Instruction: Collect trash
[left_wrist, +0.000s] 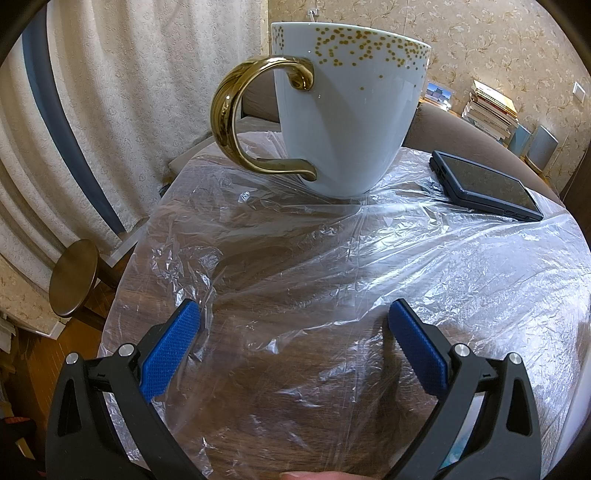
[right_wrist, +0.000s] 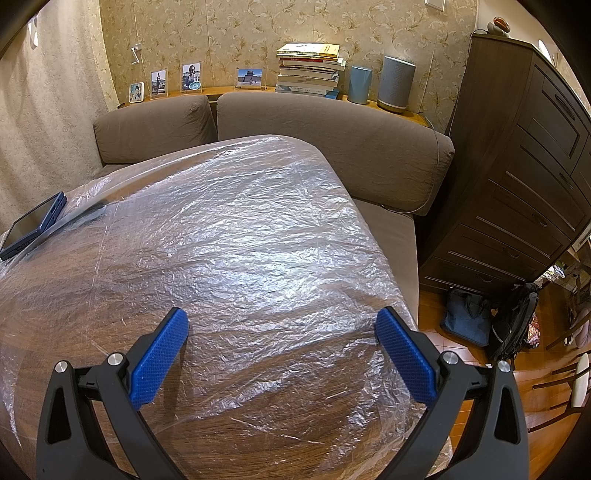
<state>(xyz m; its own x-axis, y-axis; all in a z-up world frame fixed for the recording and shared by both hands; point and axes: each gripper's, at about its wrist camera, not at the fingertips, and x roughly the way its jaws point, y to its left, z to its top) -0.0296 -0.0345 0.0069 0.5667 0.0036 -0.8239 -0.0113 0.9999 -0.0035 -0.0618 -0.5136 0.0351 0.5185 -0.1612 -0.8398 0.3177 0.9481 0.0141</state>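
Through my left camera, my left tongs (left_wrist: 294, 318) hang over the wooden table (left_wrist: 258, 424) with their blue pads (left_wrist: 170, 347) spread wide and nothing between them. The whole tabletop is wrapped in a crinkled clear plastic sheet (left_wrist: 461, 266), which is the only throwaway thing I can pick out here; it lies flat on the wood under and ahead of my fingers. Further ahead stands a white cup (left_wrist: 347, 110) with gold dots near its rim and a gold handle (left_wrist: 236, 118) turned to the left, sitting upright on the plastic. To its right, well apart from my tongs, a dark tablet (left_wrist: 484, 184) lies flat on the sheet. A round stool (left_wrist: 74, 277) stands off the table's left edge, beside the curtain (left_wrist: 110, 92). Through my right camera, my right tongs (right_wrist: 281, 320) are just as wide open and hold nothing, hovering over the same plastic sheet (right_wrist: 240, 221), which covers the table out to its rounded far corner. The tablet (right_wrist: 33, 225) shows at the far left edge. Beyond the table is a brown sofa (right_wrist: 332, 136), with a stack of books (right_wrist: 310, 70) on the ledge behind it and a dark dresser (right_wrist: 517, 166) to the right.
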